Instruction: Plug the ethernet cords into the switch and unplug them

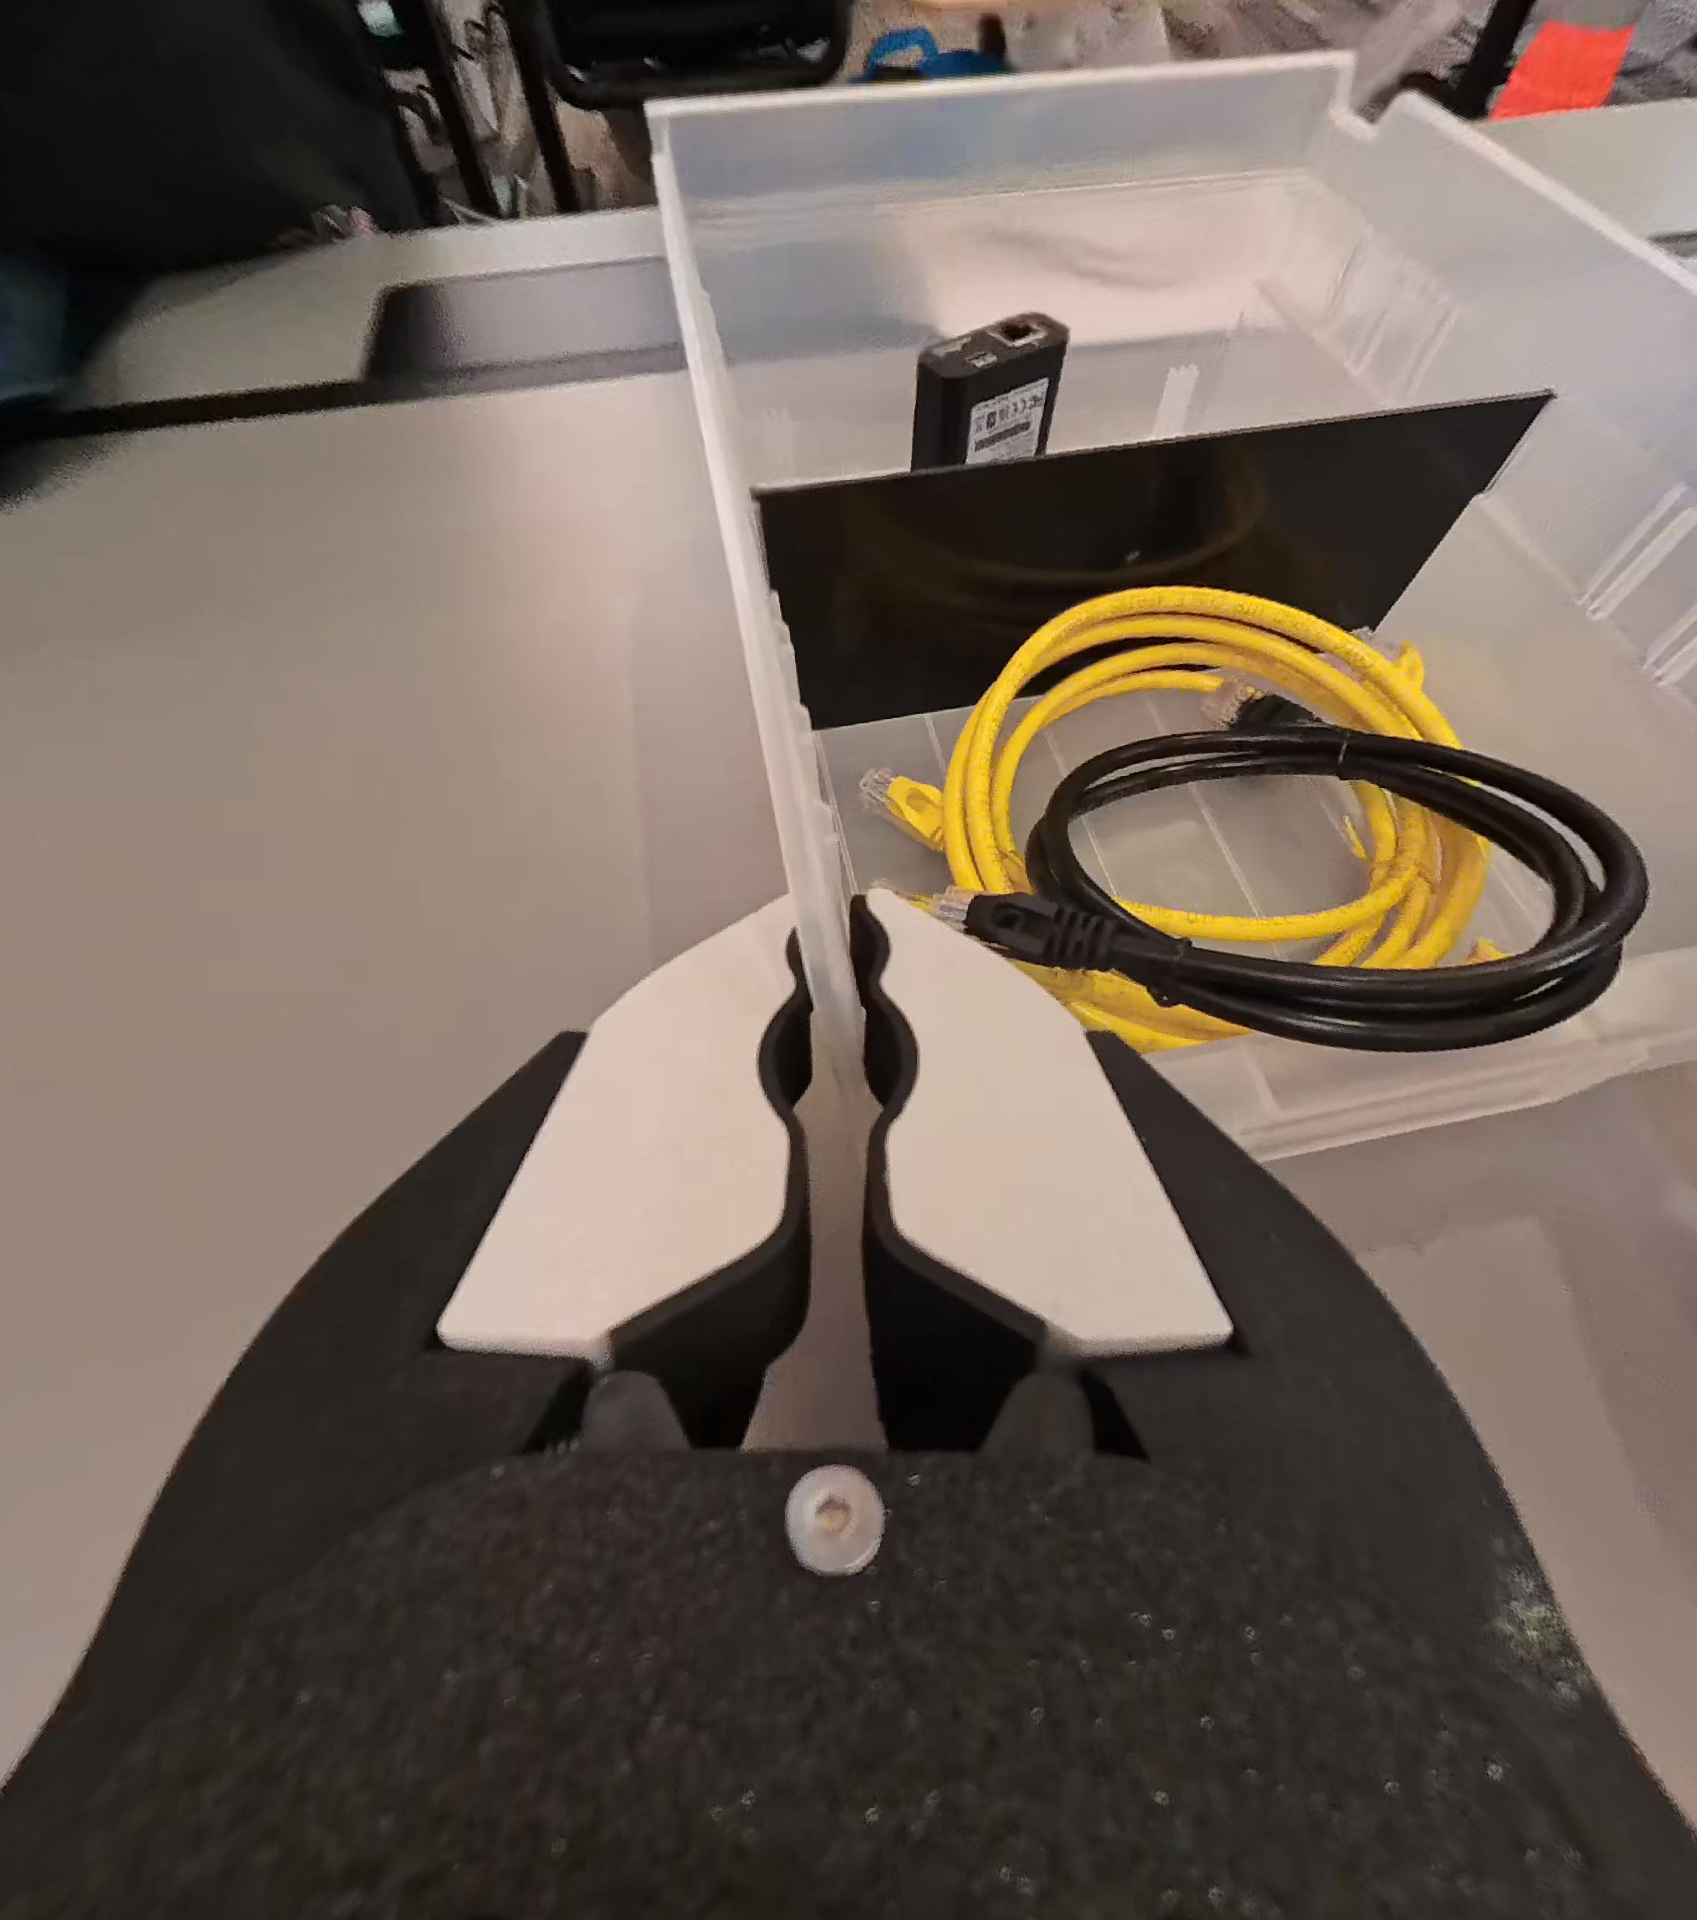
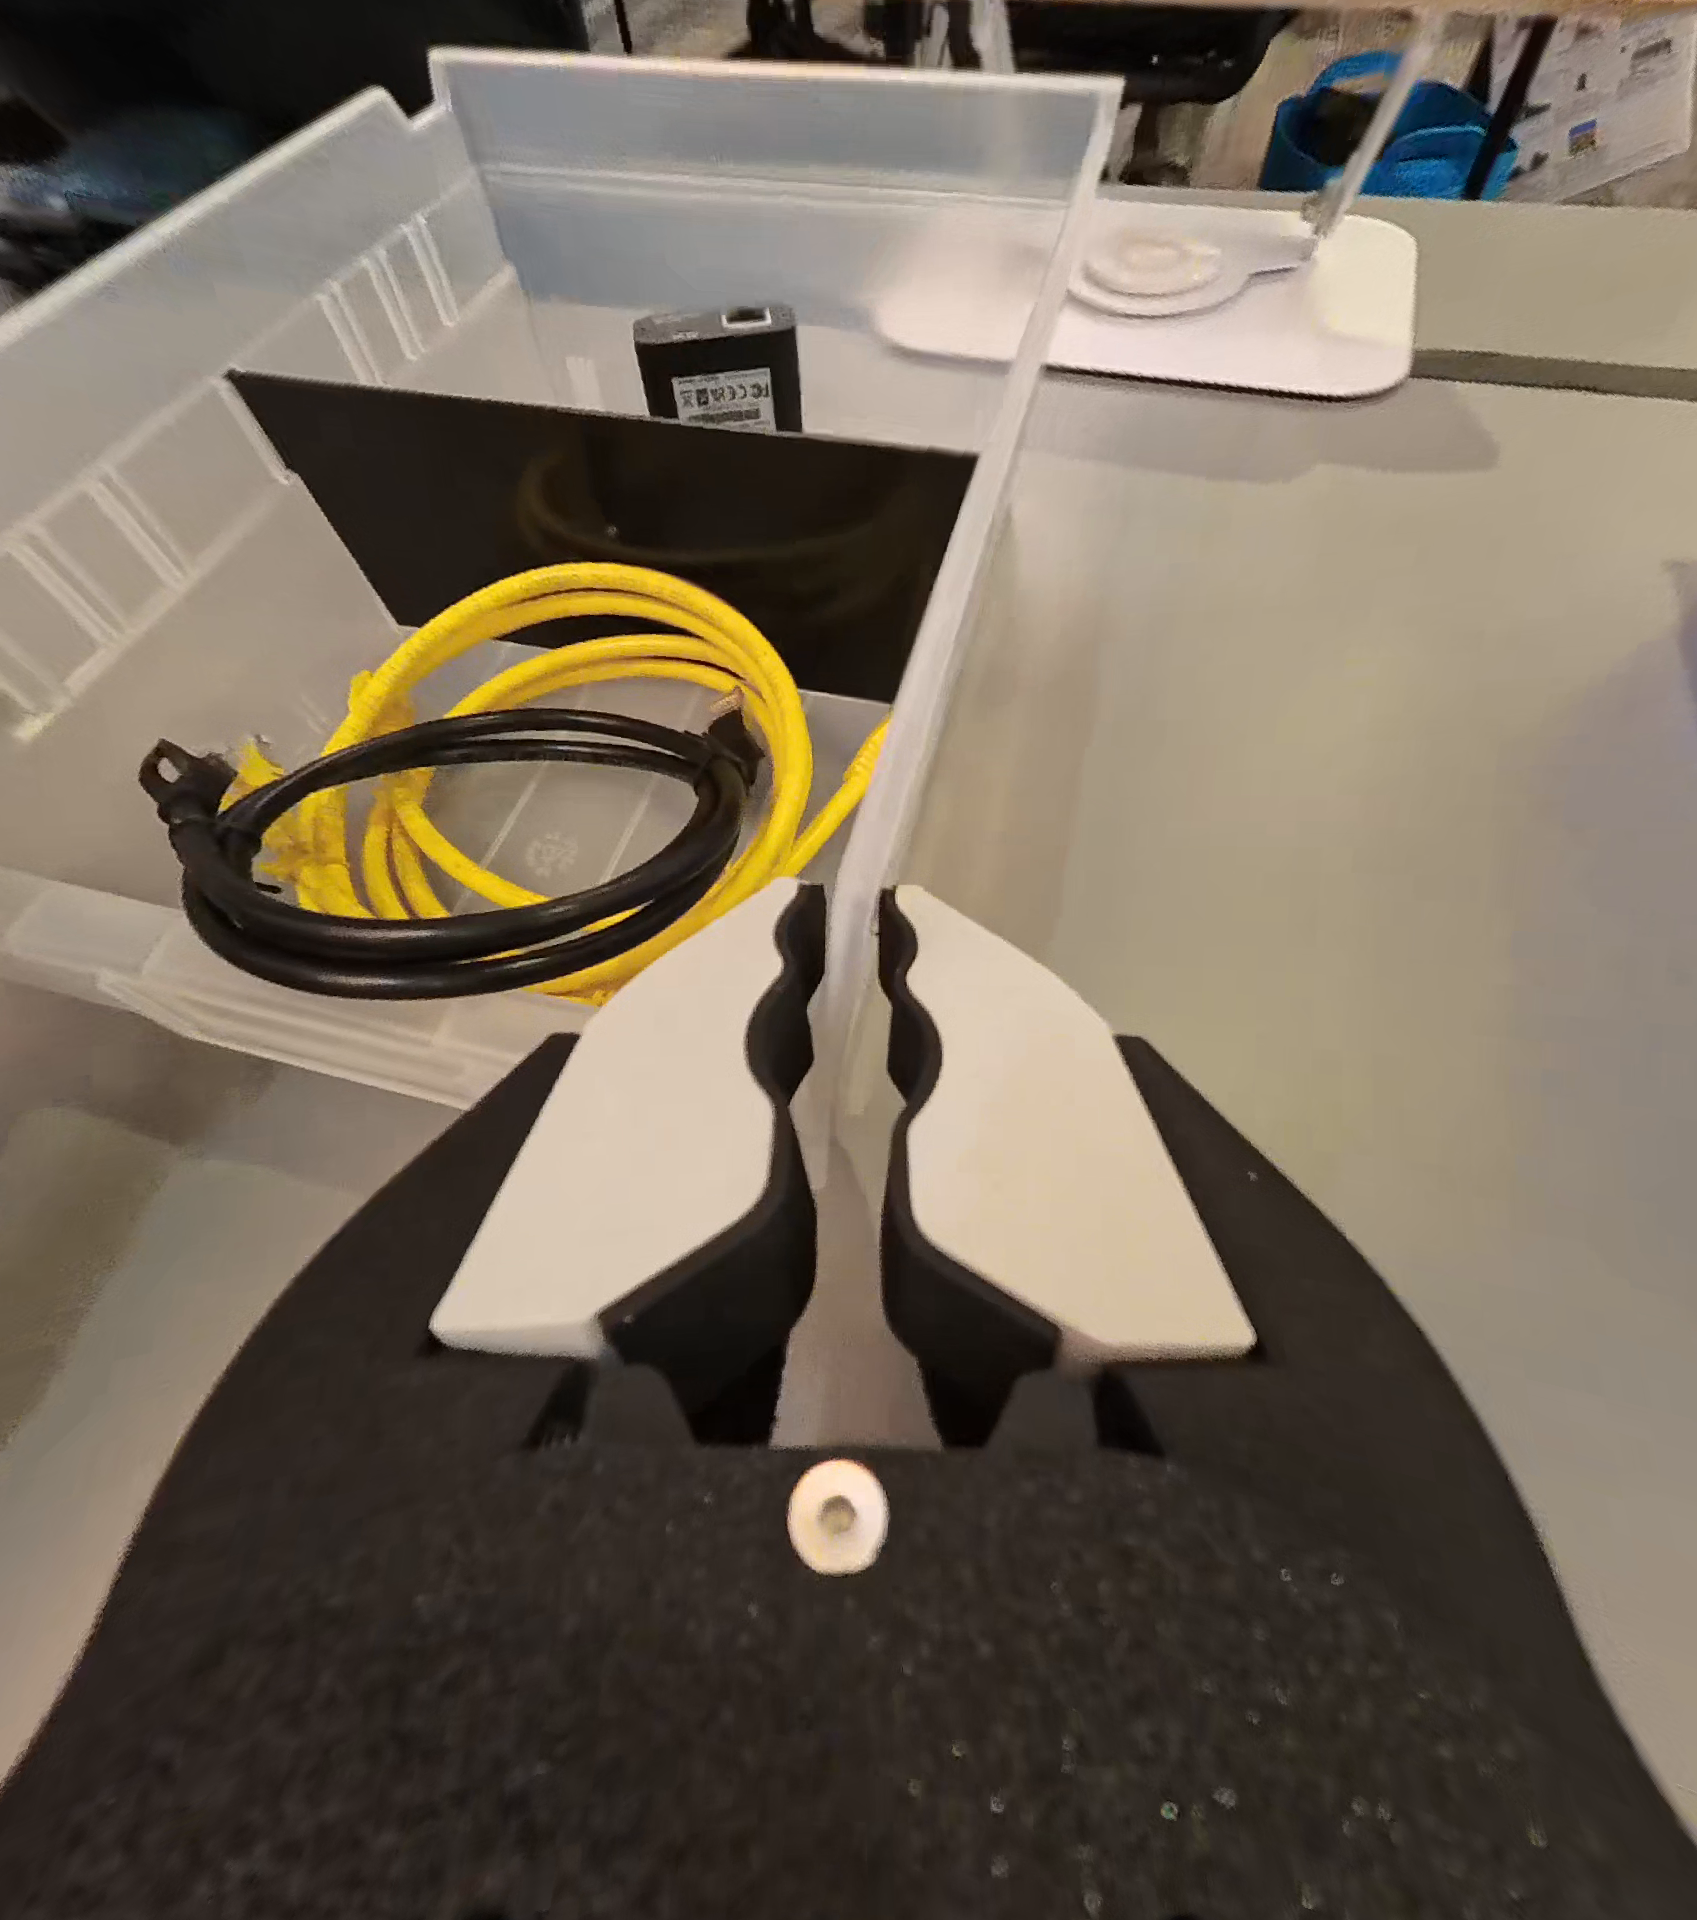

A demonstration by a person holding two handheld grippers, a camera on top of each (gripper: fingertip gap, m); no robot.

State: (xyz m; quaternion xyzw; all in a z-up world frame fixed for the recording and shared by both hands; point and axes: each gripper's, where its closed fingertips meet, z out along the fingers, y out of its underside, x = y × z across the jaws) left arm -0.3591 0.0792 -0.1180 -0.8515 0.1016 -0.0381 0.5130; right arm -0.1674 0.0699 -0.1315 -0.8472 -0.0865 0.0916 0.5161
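A: Which step is judged to be in hand?

B: A preparatory one. The bin's left wall [image 1: 802,790] is pinched between the nearly closed fingers of the left gripper [image 1: 831,935]; the right wall [image 2: 937,665] is gripped likewise by the right gripper [image 2: 849,914], seemingly to shift or steady the clear bin.

A: Where are the task's things found?

B: The yellow cords [image 1: 1187,665] and black cord [image 1: 1395,935] are coiled at two o'clock of the left gripper; the black switch [image 1: 989,400] is stood at twelve, behind a black divider [image 1: 1135,540].

A: What is called for next?

B: Probably both walls are to be released and a cord plug picked out.
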